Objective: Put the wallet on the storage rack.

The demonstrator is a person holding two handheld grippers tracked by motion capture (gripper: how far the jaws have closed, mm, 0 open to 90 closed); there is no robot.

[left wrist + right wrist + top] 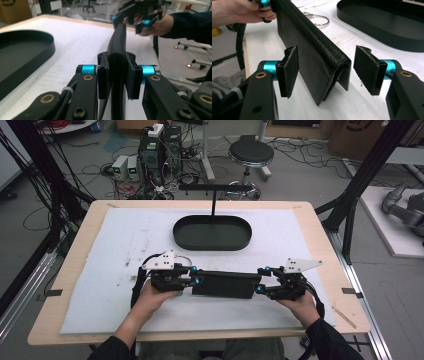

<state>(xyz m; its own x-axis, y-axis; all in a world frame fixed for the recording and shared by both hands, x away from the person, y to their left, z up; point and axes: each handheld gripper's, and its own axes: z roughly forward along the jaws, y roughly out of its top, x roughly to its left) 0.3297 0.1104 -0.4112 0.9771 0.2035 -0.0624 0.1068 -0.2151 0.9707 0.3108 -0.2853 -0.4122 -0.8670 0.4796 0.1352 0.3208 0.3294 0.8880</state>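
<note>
Left gripper view: left gripper (119, 80) clamps one end of the folded black wallet (117, 42), pads pressed against both faces. Right gripper view: right gripper (325, 72) stands wide, pads clear of the wallet's other end lying between them, nearer its left pad.

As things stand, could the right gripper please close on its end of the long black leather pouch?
Probably yes: the right gripper is open, with the long black leather pouch between its pads, nothing in between.
</note>
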